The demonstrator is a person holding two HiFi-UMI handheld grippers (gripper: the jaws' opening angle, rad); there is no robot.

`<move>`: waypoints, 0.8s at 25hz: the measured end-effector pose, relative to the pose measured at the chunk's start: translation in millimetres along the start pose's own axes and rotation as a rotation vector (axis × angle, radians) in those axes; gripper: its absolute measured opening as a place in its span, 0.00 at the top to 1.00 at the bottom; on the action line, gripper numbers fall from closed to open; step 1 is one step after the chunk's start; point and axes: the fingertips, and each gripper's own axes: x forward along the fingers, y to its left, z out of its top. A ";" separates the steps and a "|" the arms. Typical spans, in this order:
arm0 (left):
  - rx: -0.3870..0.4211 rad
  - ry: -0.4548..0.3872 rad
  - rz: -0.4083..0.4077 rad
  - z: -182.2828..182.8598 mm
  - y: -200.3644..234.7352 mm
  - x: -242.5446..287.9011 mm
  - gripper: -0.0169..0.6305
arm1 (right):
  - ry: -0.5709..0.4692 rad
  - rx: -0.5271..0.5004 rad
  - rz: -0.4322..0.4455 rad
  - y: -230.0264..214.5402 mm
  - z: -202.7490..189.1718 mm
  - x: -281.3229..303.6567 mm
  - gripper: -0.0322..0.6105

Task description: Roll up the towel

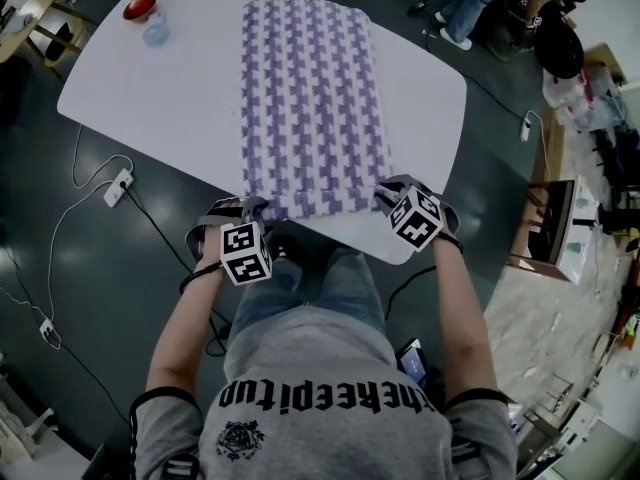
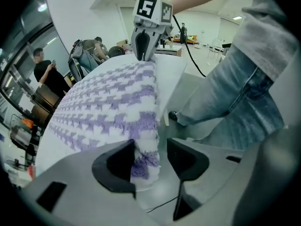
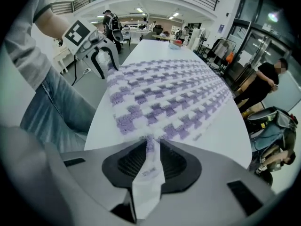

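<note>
Right gripper (image 3: 151,158) pinches the towel (image 1: 305,108) by its near corner and white tag, left gripper (image 2: 151,160) gapes loosely round the other near corner (fluffy purple-and-white check), the rest lies flat, unrolled, along the white tabletop (image 1: 130,93)

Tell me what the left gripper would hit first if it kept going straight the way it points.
The towel: its near corner sits between the left gripper's open jaws. Behind it probably comes the table edge, though depth is unclear.

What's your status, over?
Left gripper open, corner of purple-and-white checked towel between jaws. Right gripper shut on its label corner. Towel flat, unrolled. Red object well away.
</note>
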 end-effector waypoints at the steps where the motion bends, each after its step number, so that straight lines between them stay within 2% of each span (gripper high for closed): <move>1: -0.002 0.004 -0.001 0.2 5.4 2.1 0.67 | -0.018 0.008 -0.008 -6.7 2.0 -5.3 0.83; 3: -0.001 0.010 0.002 0.9 14.7 4.2 0.67 | -0.054 0.022 -0.039 -18.8 6.0 -18.7 0.80; 7: -0.014 0.009 0.003 1.3 21.6 2.8 0.70 | -0.110 0.002 -0.156 -30.8 11.3 -46.1 0.79; 8: -0.020 0.009 0.008 0.9 22.7 2.5 0.70 | -0.122 -0.006 -0.148 -25.6 12.1 -49.2 0.79; 10: -0.029 0.013 0.017 -0.5 24.5 2.6 0.72 | -0.135 -0.032 -0.074 -1.2 12.3 -47.5 0.79; 12: -0.037 0.015 0.008 -0.7 23.5 2.1 0.72 | -0.109 -0.083 -0.019 24.7 7.2 -36.9 0.79; 14: -0.037 0.013 -0.001 0.0 25.3 0.1 0.72 | -0.050 -0.139 -0.031 33.0 -1.7 -21.5 0.79; 18: -0.039 0.014 -0.006 2.5 44.7 3.6 0.72 | 0.032 -0.223 -0.112 -1.5 -6.5 4.9 0.75; 20: -0.039 0.023 0.000 5.8 50.3 10.5 0.76 | 0.059 -0.264 -0.124 -15.1 -12.0 17.2 0.75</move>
